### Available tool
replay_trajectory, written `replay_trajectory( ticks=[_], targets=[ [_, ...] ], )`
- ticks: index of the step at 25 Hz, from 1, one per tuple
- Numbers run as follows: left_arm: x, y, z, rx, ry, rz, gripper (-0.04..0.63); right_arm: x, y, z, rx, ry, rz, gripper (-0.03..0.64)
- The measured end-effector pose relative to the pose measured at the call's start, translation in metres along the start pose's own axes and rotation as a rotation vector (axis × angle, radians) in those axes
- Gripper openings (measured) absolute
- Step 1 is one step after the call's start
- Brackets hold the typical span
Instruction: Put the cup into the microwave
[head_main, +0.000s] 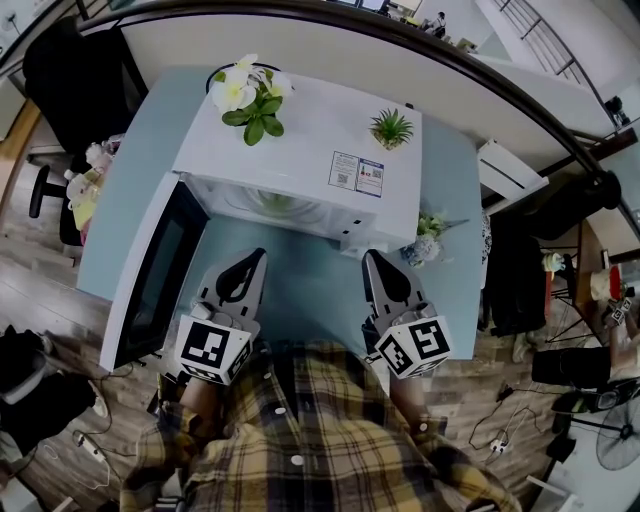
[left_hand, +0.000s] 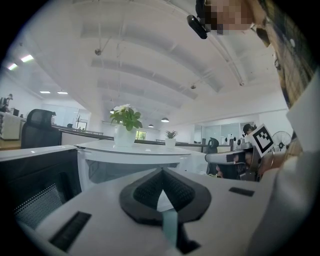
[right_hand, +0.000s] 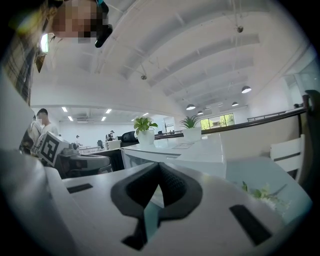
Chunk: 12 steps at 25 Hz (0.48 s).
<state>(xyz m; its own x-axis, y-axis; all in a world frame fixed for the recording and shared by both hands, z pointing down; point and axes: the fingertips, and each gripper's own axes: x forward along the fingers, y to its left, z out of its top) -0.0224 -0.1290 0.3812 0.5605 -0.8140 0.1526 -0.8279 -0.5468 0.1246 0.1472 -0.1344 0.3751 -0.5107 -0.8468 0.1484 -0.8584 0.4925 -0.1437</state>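
Observation:
A white microwave (head_main: 300, 150) stands on the light blue table (head_main: 300, 295), its dark-windowed door (head_main: 150, 270) swung open to the left. A pale round shape (head_main: 275, 203) shows inside the cavity; whether it is the cup I cannot tell. No cup is in either gripper. My left gripper (head_main: 258, 256) sits just in front of the opening, jaws shut and empty. My right gripper (head_main: 368, 257) is beside it at the microwave's front right corner, also shut and empty. The left gripper view looks along the closed left gripper (left_hand: 161, 171) at the microwave (left_hand: 130, 155); the right gripper (right_hand: 159, 167) faces the microwave (right_hand: 185, 150) too.
On top of the microwave stand a white-flowered pot plant (head_main: 248, 95) and a small green plant (head_main: 391, 128). A little bouquet (head_main: 425, 245) lies on the table to the microwave's right. A black office chair (head_main: 75, 80) is at the table's far left.

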Motion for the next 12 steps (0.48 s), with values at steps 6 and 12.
replay_trajectory(
  ticks=[6,12],
  targets=[
    [0.0007,0.0023,0.0001,0.0,0.003,0.002,-0.011,0.0009,0.0001,-0.0021,0.01,0.0,-0.001,0.003],
    [0.0027,0.0035,0.0004,0.001,0.001,-0.002,-0.009,-0.0005,-0.0028,-0.0031,0.019,-0.002,-0.014,0.003]
  ],
)
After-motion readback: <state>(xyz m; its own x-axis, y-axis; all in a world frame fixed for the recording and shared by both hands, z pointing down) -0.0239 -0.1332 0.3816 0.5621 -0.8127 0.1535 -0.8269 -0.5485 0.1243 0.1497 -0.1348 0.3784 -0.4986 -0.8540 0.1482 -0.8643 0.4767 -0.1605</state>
